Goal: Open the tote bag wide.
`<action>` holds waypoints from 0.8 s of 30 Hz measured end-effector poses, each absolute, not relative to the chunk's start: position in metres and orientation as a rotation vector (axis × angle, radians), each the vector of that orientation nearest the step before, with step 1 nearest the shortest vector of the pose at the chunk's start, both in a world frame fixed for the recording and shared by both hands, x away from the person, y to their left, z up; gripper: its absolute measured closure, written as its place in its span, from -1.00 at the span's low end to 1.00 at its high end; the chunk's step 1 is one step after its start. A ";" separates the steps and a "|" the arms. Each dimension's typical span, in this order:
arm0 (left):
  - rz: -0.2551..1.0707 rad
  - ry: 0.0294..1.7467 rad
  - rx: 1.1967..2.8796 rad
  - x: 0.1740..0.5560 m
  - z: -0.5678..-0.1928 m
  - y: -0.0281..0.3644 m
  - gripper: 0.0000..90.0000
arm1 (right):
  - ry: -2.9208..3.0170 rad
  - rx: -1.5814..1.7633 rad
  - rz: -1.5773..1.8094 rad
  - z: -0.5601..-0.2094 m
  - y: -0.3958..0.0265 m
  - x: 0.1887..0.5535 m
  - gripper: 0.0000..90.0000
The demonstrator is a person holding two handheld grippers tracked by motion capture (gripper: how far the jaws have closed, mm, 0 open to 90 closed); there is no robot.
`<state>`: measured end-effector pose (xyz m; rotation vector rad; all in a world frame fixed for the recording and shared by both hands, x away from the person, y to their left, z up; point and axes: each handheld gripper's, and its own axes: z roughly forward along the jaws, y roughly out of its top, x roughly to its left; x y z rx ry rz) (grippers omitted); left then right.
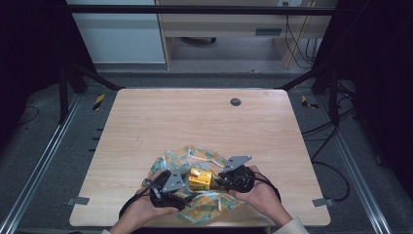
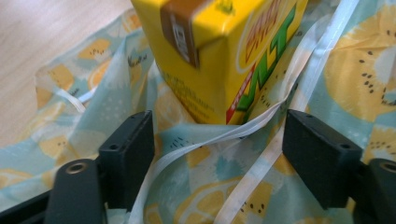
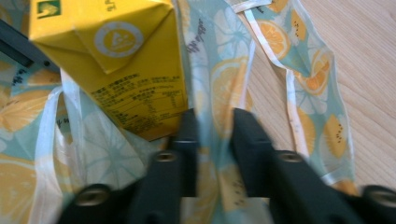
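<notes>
Left hand-held gripper point(image 2: 217, 158): jaws wide, astride white ribbon point(image 2: 261, 121), gripping nothing.
Right hand-held gripper point(image 3: 212, 140): pinching lemon-print bag point(image 3: 224, 84) fabric.
Yellow drink carton point(image 1: 200, 179): on the bag, near tabletop point(image 1: 195, 122) front edge.

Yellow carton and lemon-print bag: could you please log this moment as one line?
right gripper: shut on bag | left gripper: open over bag ribbon | yellow carton: on bag

Looks like a lab recording bay: bare wooden table point(image 1: 204, 122) fenced by a black metal frame point(image 1: 195, 9), floor rails point(image 1: 39, 165), loose cables point(image 1: 326, 141) over grey carpet, tape marks point(image 1: 99, 101), plain office furniture point(image 1: 219, 29) behind.
</notes>
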<state>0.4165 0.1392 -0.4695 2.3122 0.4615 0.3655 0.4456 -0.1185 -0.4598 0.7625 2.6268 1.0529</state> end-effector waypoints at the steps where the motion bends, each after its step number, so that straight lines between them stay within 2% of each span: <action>1: 0.363 0.462 2.320 0.417 -0.471 0.139 -0.36 | 2.626 0.768 1.059 -0.460 -0.118 0.446 0.87; 3: 0.377 0.472 2.338 0.417 -0.475 0.138 -0.29 | 2.619 0.785 1.082 -0.460 -0.118 0.449 1.00; 9: 0.401 0.453 2.388 0.417 -0.482 0.137 0.11 | 2.560 0.834 1.118 -0.456 -0.119 0.455 1.00; 12: 0.409 0.447 2.391 0.415 -0.482 0.138 0.42 | 2.541 0.839 1.126 -0.454 -0.120 0.456 1.00; 18: 0.439 0.429 2.404 0.408 -0.479 0.140 0.85 | 2.512 0.885 1.141 -0.453 -0.122 0.461 1.00; 24: 0.413 0.372 2.413 0.385 -0.466 0.149 0.93 | 2.449 0.978 1.168 -0.453 -0.131 0.471 1.00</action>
